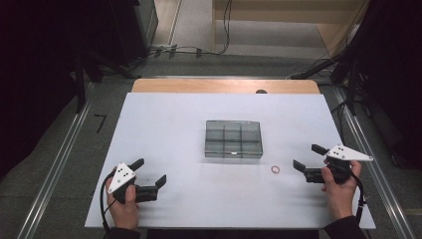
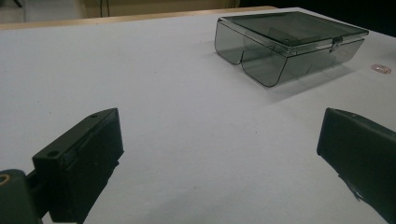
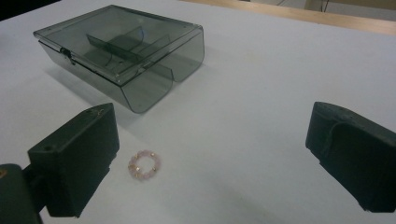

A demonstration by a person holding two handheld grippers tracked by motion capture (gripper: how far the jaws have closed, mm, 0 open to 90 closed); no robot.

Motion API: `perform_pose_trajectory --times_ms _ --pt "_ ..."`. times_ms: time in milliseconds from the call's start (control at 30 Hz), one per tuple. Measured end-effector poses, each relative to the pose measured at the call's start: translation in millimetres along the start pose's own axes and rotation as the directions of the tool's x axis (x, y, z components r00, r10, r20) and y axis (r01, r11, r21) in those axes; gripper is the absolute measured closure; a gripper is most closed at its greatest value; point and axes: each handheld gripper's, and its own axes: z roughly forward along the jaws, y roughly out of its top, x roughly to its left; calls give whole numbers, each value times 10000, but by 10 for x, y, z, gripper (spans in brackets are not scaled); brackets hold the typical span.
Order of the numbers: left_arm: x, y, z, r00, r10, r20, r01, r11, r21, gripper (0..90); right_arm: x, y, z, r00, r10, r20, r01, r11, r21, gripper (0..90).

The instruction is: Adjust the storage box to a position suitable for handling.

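A white worktop [image 1: 174, 124] carries a smoky clear plastic box [image 1: 234, 139] near its middle, lid closed, with dividers visible through the lid. A small pink beaded ring [image 1: 275, 170] lies flat on the worktop just off the box's near right corner, apart from the box. The right tool [image 1: 308, 160] is held low at the right edge, jaws spread wide and gripping nothing; in the right gripper view the ring [image 3: 145, 165] sits just beside the left jaw, between the jaws, untouched, with the box [image 3: 122, 51] beyond it. The left tool [image 1: 149, 172] rests at the near left, well apart from the box, jaws also wide open and empty, with bare worktop between it and the box [image 2: 289, 44]. Nothing stands between either tool and the ring. Behind the worktop, cables trail across a grey floor [image 1: 239, 62].
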Motion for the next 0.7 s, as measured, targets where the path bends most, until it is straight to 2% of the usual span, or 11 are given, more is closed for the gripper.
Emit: perform_pose_trajectory --times_ms 300,433,500,567,667,700 --pt "-6 -1 6 10000 42 -20 -42 10000 45 0 -34 182 174 9996 -205 -210 210 9996 200 33" --pt "-4 -1 7 10000 13 36 -13 10000 70 0 -37 244 277 9998 -207 13 206 9990 398 42" --pt "-4 1 16 10000 44 29 -45 9999 149 0 -56 273 341 10000 -18 48 16 9990 450 118" --pt "-8 1 19 10000 80 19 -80 9998 154 0 -67 294 385 10000 -43 52 41 9987 505 140" --pt "-9 0 19 10000 81 27 -81 9999 149 0 -74 322 428 9997 -199 168 188 9979 615 190" --pt "-6 1 18 10000 80 35 -81 9999 153 0 -76 351 469 9992 -312 242 295 9973 674 240"
